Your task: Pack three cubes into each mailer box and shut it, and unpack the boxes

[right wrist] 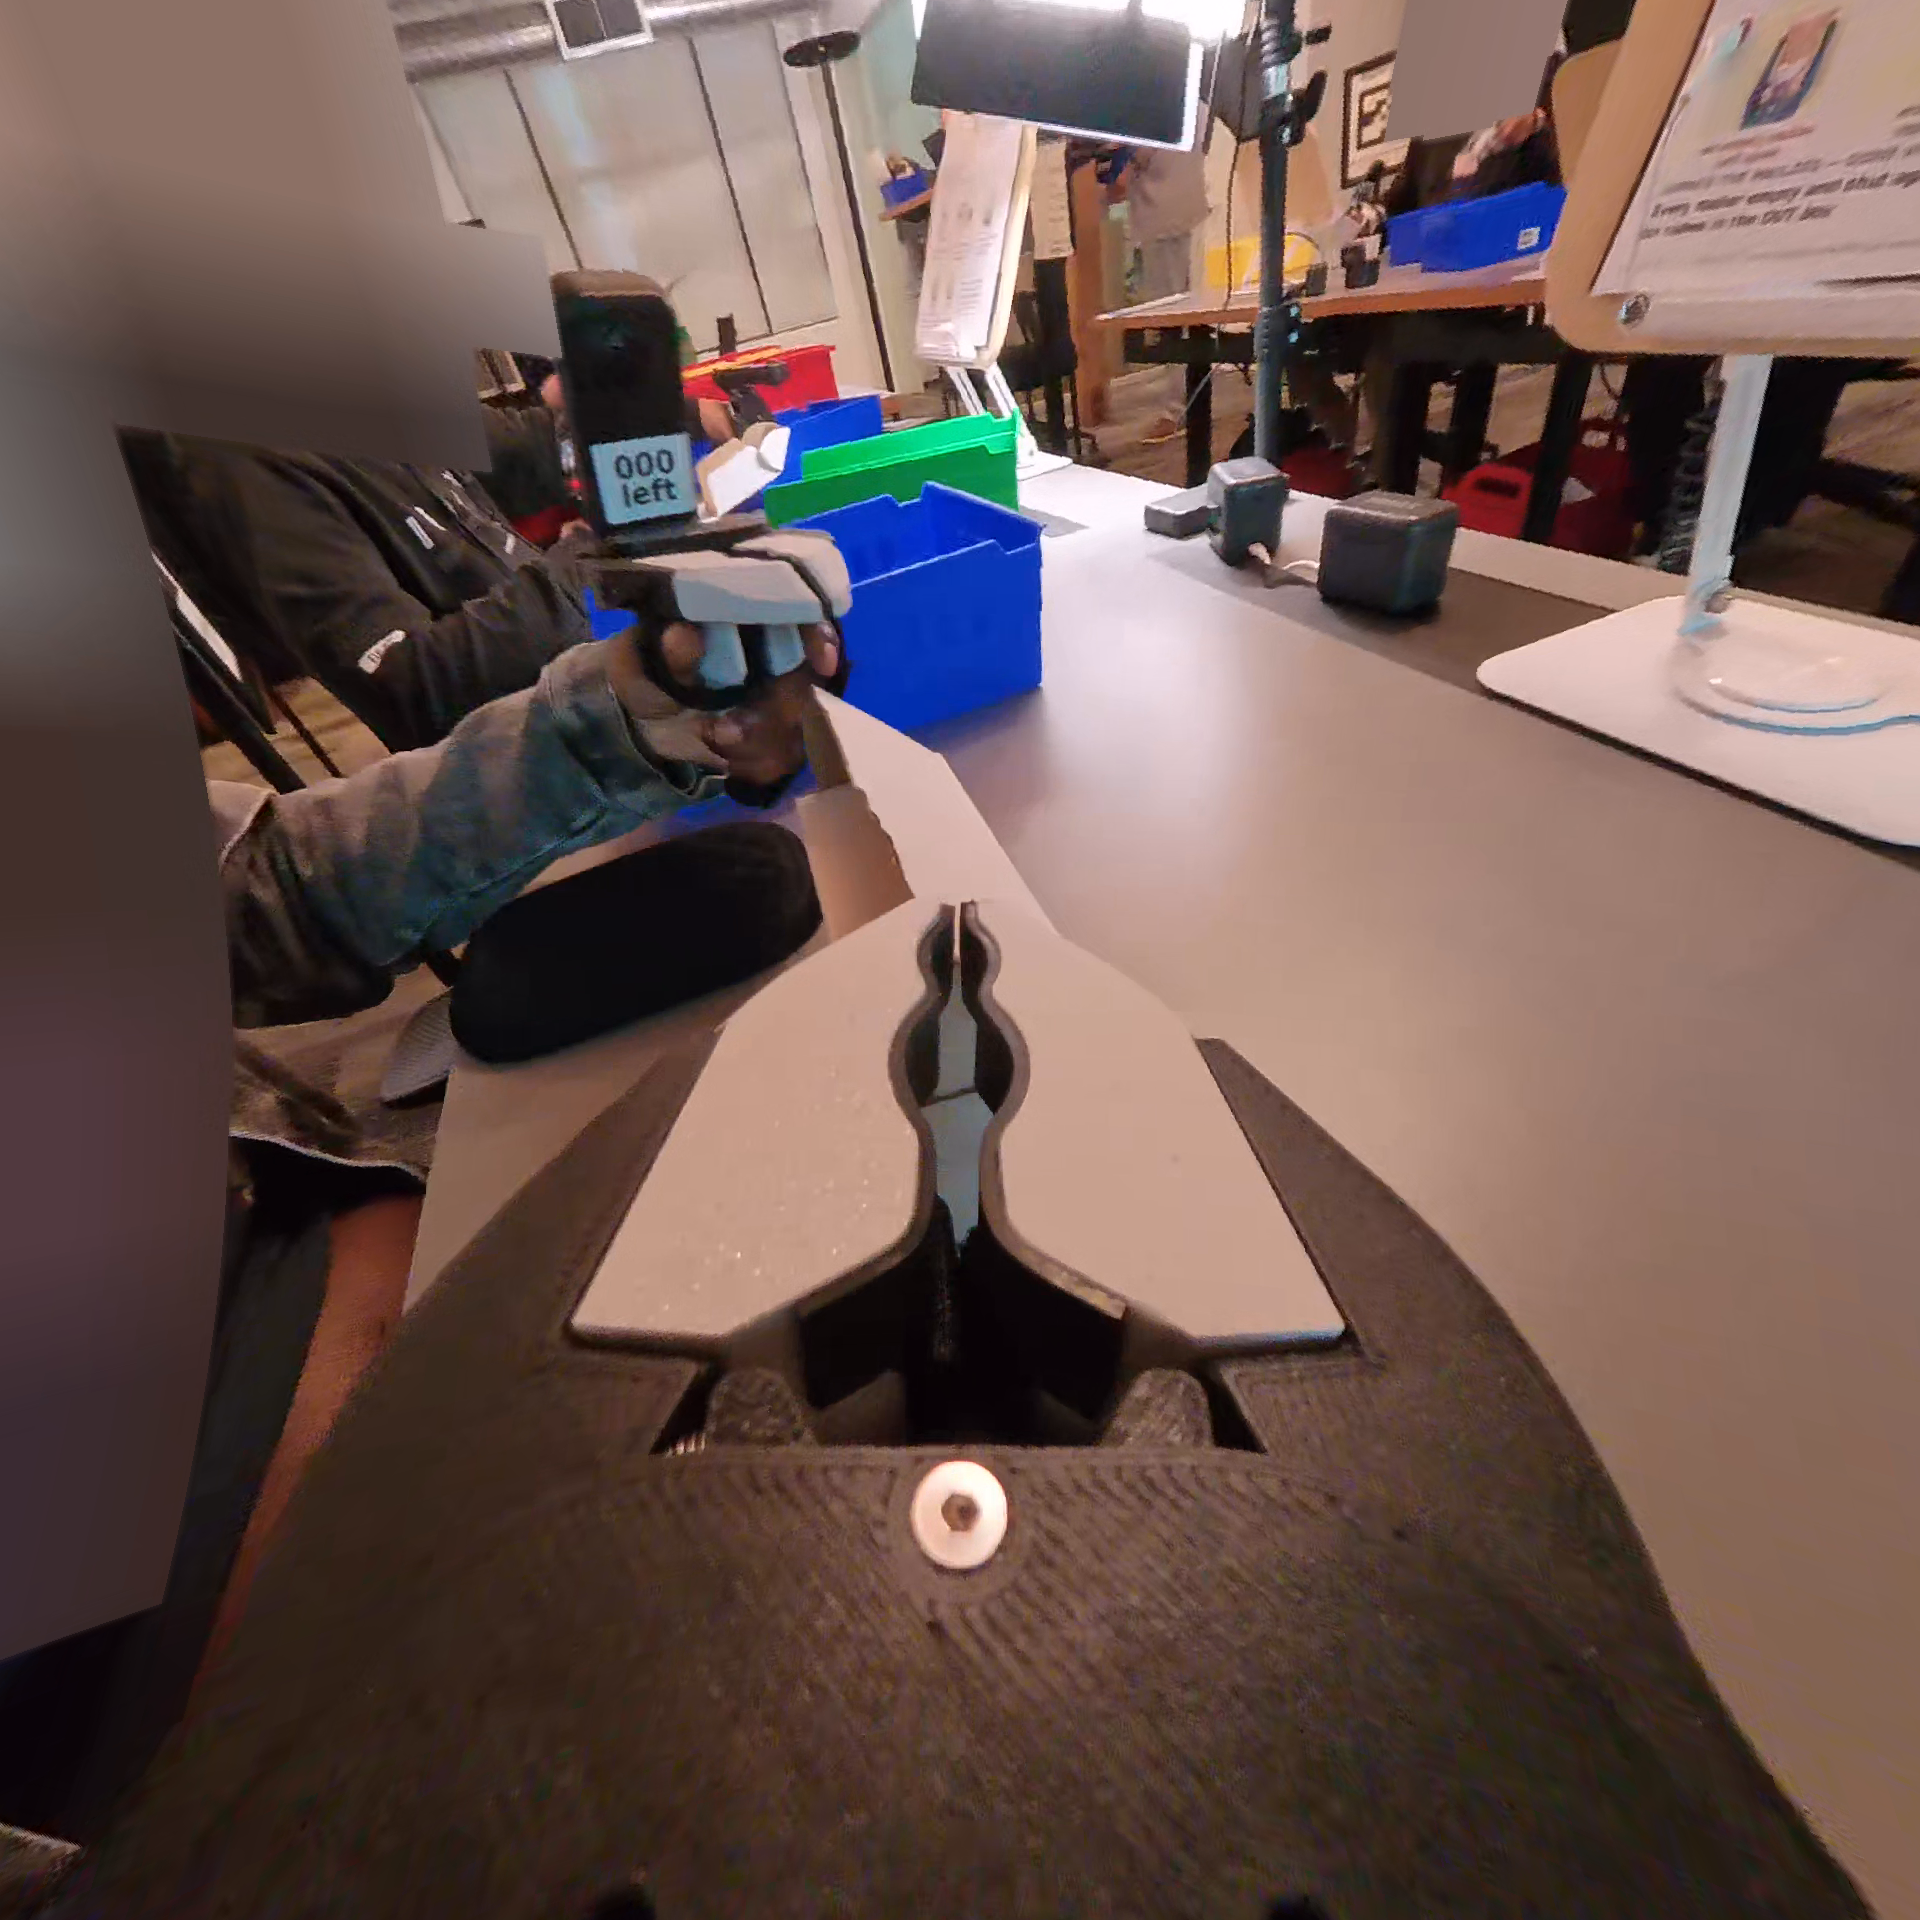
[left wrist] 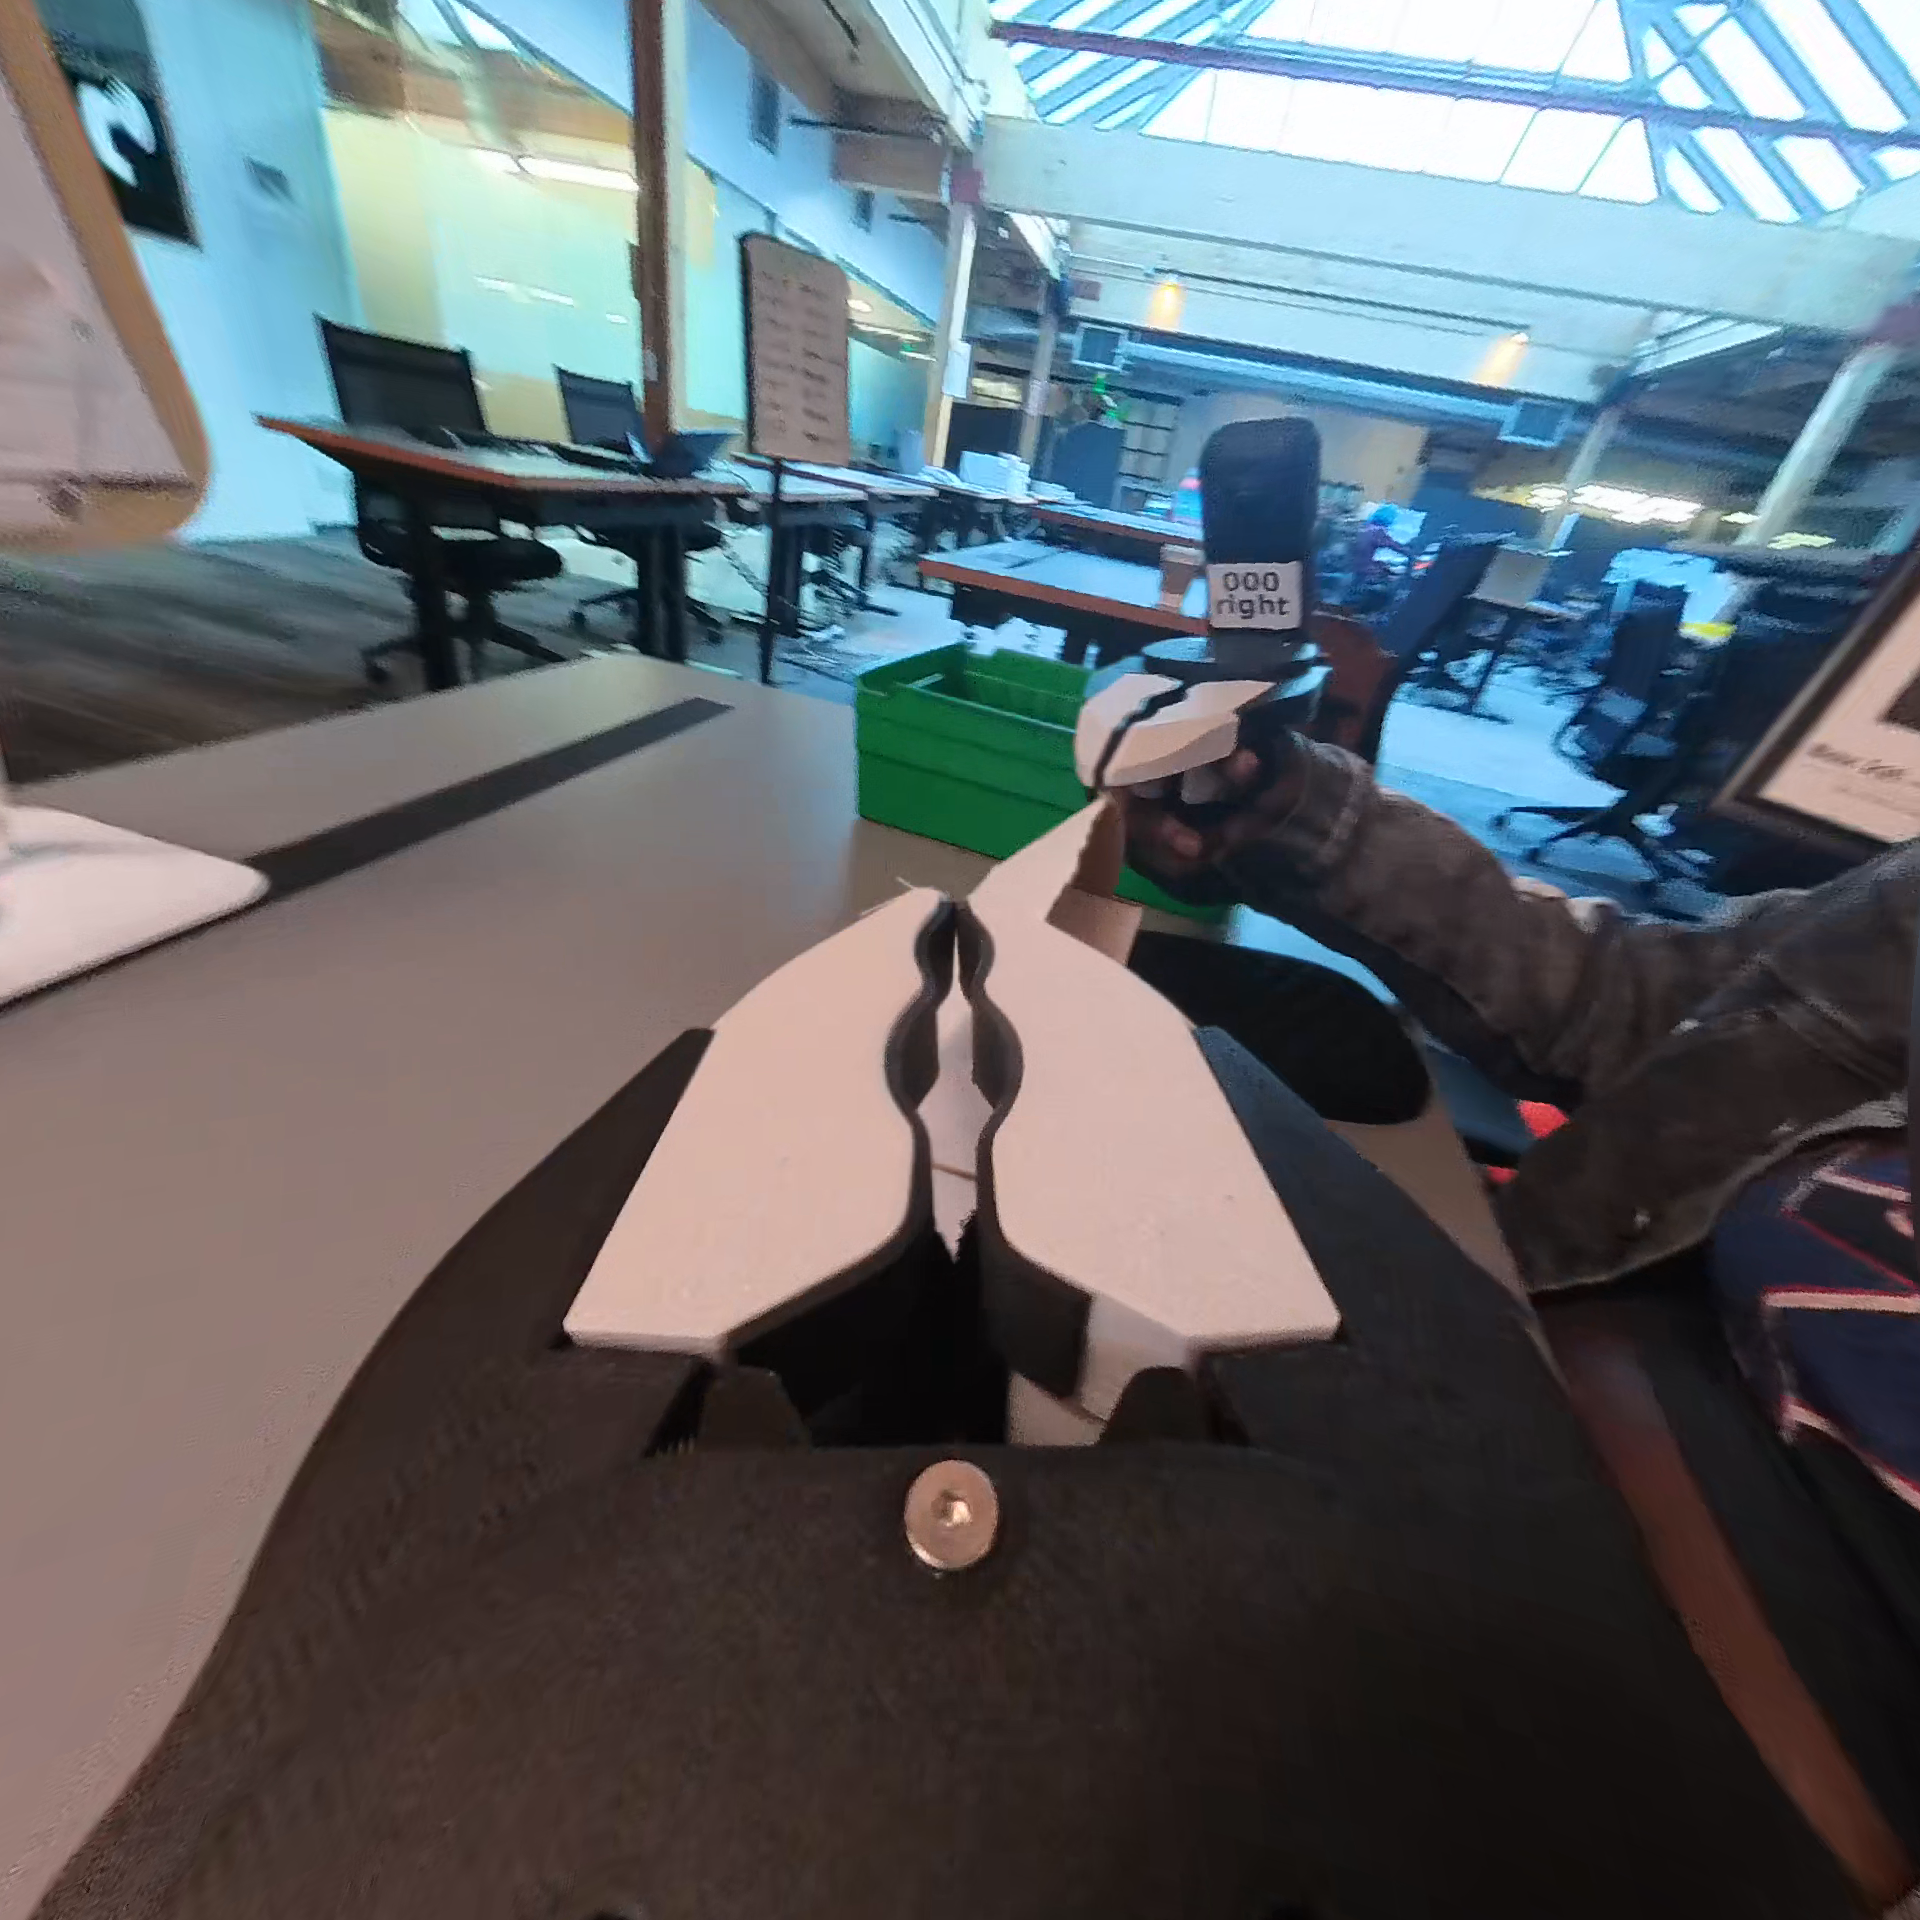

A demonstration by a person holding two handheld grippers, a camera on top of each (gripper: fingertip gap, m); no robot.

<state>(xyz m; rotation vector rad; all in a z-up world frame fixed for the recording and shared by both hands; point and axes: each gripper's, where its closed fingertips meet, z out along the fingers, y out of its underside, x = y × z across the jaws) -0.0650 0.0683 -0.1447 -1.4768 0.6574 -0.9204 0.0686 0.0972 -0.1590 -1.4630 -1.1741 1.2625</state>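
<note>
White printed label on the right gripper's [left wrist: 1138, 727] black camera post; a matching label on the left gripper's [right wrist: 774, 592]. Printed sheet on a stand [right wrist: 1756, 177], far right; whiteboard [left wrist: 798, 348] with blurred writing, far left.

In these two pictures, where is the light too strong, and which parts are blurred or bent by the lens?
Left wrist view: the skylight is overexposed, the left edge is smeared by blur, and the table edge curves from the wide lens. Right wrist view: light is softer, the bright lamp at the top glares, smooth patches cover the left side, and the blue bin is sharp.
</note>
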